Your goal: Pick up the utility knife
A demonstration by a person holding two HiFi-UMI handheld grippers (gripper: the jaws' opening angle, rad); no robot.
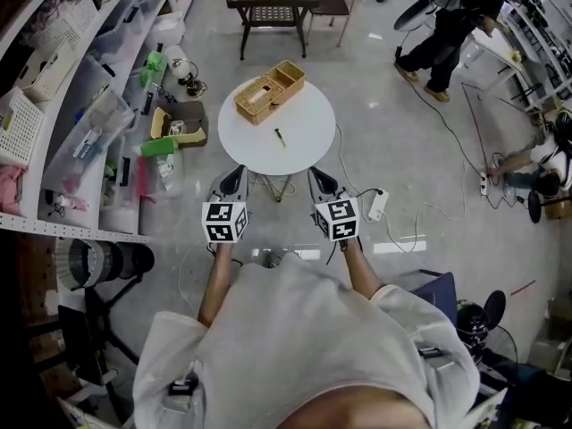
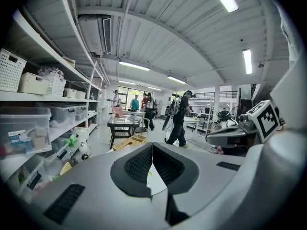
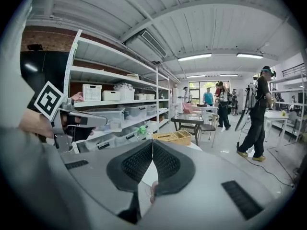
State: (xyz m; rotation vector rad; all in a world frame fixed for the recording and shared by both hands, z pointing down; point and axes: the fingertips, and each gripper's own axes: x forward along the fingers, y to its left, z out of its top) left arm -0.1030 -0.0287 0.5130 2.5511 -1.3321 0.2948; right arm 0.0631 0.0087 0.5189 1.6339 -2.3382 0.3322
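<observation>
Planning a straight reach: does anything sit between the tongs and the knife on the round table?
Nothing visible: the knife lies on bare table, with the basket beyond it from the left tongs and right tongs.

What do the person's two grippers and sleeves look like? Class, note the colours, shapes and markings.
The left gripper and right gripper match. Each has a light grey, tapering body, black ribbed pads inside the jaws, and a white cube with black square markers at the hand end. The person wears a pale short-sleeved T-shirt.
</observation>
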